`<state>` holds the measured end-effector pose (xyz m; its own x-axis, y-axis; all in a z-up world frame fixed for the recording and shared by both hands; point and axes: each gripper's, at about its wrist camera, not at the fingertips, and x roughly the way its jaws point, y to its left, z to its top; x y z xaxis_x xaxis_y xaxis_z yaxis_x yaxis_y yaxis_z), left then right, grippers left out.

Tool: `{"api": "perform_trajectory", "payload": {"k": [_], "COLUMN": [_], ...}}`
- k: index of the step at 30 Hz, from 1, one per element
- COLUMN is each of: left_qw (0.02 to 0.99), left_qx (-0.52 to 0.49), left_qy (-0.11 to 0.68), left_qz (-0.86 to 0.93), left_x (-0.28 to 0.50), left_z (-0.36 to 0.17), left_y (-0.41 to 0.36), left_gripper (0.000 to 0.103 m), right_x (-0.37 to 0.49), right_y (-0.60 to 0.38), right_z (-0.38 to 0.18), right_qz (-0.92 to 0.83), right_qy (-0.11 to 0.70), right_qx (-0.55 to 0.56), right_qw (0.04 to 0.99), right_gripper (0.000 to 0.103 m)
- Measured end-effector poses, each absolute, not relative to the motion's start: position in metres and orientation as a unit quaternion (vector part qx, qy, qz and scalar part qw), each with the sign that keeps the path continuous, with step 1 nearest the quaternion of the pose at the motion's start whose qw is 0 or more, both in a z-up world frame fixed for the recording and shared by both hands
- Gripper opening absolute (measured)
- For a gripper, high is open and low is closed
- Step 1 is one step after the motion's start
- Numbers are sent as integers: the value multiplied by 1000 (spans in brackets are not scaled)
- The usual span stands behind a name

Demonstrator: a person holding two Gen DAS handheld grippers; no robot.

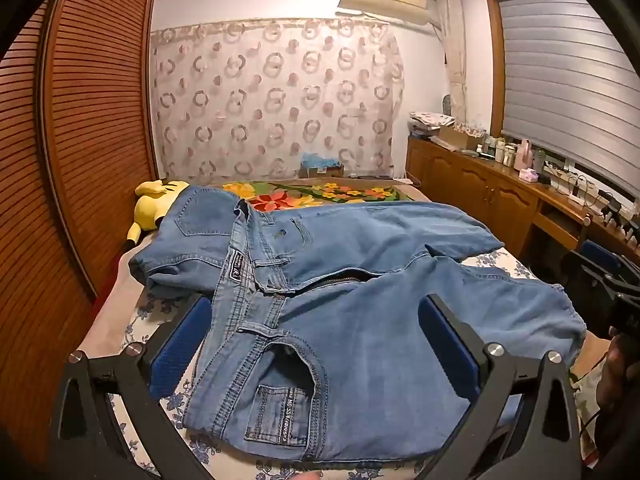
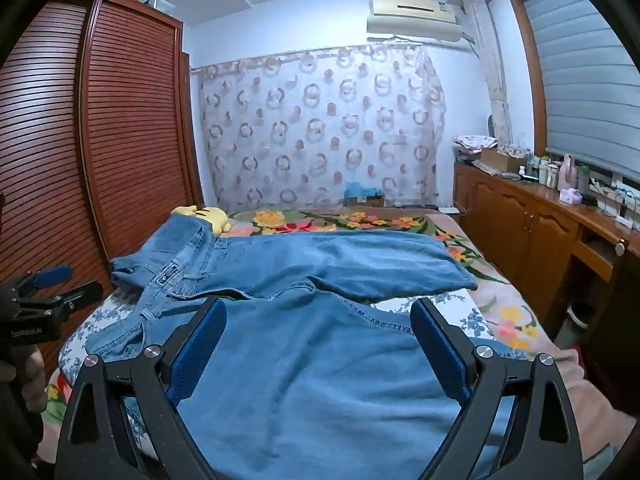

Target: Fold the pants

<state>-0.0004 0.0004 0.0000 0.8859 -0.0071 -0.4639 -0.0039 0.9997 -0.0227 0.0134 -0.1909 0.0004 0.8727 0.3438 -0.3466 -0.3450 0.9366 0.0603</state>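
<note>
Light blue jeans (image 1: 360, 320) lie spread on the bed, waistband to the left, both legs running right. They also show in the right wrist view (image 2: 312, 380). My left gripper (image 1: 316, 320) is open, hovering over the waistband and front pocket of the near leg. Its blue pads (image 1: 180, 352) straddle the denim without touching. My right gripper (image 2: 318, 324) is open above the near leg, empty. The right gripper also shows at the right edge of the left view (image 1: 604, 284), and the left gripper at the left edge of the right view (image 2: 52, 280).
A yellow plush toy (image 1: 154, 200) lies at the bed's far left beside the jeans. A floral blanket (image 1: 320, 194) covers the far end of the bed. A slatted wooden wardrobe (image 1: 80, 140) stands on the left, a cluttered wooden counter (image 1: 500, 168) on the right.
</note>
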Motion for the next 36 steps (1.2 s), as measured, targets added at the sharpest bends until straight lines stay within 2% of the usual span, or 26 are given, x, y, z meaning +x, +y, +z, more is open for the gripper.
{"api": "perform_trajectory", "payload": {"k": [36], "left_qw": [972], "left_qx": [-13], "left_qy": [235], "left_qz": [-1], "left_x": [0], "left_z": [7], "left_y": [1], "left_gripper": [103], "right_x": [12], "right_y": [-193], "right_z": [2], "right_qz": [183], "right_qy": [186], "right_qx": [0], "right_qw": [965], "right_gripper": [94]}}
